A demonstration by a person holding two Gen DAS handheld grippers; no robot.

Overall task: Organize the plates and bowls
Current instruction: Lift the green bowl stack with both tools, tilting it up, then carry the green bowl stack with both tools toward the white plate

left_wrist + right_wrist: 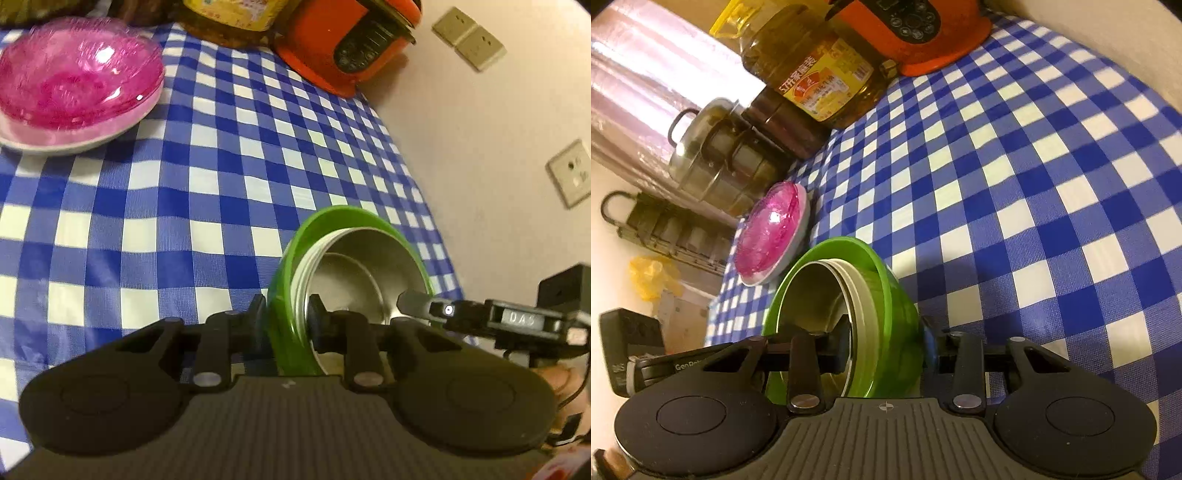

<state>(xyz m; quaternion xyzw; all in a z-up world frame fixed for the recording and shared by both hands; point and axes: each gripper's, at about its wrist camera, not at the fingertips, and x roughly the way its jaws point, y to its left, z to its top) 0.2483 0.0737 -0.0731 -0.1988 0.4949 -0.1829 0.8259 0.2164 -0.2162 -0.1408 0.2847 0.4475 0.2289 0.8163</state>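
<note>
Above a blue-and-white checked tablecloth (207, 206), my left gripper (286, 314) and my right gripper (886, 341) both pinch the wall of a green bowl (284, 295) lined with steel, one finger inside, one outside, on opposite sides of its rim. The bowl is tipped on edge, its mouth turned sideways. At the far left of the cloth, a clear pink bowl (77, 70) sits nested on a pale plate (110, 129). Beyond them stand a yellow-labelled oil jug (812, 70) and an orange cooker (340, 44) near the wall.
</note>
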